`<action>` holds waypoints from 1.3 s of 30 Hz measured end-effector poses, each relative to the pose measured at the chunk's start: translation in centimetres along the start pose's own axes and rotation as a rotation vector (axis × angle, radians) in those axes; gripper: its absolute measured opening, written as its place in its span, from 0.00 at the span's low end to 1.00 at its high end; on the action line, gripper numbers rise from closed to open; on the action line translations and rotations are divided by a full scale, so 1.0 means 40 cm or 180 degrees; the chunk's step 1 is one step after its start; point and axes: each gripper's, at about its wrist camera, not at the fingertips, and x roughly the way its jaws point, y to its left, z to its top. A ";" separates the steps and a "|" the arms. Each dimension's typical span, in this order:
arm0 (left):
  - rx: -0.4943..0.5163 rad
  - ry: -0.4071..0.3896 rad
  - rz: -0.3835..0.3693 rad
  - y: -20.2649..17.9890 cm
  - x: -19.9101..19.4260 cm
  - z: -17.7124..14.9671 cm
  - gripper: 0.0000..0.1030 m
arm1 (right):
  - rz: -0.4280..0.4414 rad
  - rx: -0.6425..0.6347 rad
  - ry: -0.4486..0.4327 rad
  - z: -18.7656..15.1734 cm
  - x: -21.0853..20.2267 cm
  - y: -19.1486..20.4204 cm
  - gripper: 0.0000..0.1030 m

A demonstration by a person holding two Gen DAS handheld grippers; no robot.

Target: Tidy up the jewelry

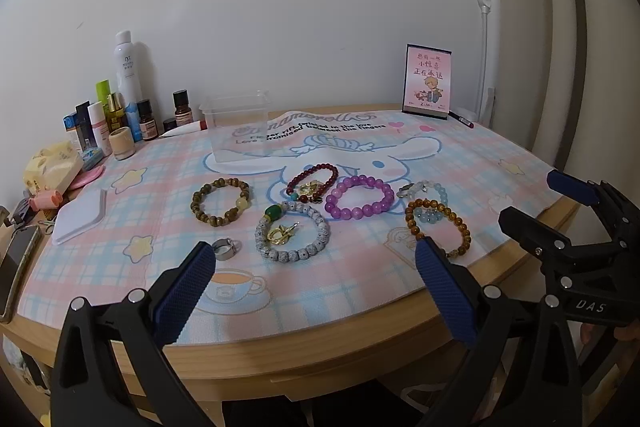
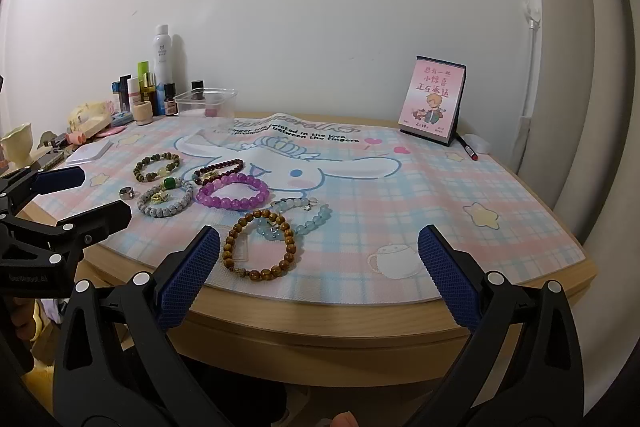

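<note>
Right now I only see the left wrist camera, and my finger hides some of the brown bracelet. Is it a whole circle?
Observer: Yes. The right wrist view shows the brown bracelet as a full closed loop lying flat on the mat.
Operator: Is there anything at the far left I can't see?
Observer: A cream cup stands upright near the table's left end, outside your view.

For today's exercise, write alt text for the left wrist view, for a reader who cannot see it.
Six beaded bracelets, including a purple bracelet, and a silver ring lie loose on a pastel cartoon mat, an empty clear plastic box behind them. The open left gripper hovers at the table's near edge, holding nothing.
</note>
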 end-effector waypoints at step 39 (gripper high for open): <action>0.0081 0.0784 -0.0157 0.287 0.197 0.180 0.75 | 0.0250 0.0438 0.0848 0.040 0.135 -0.010 0.56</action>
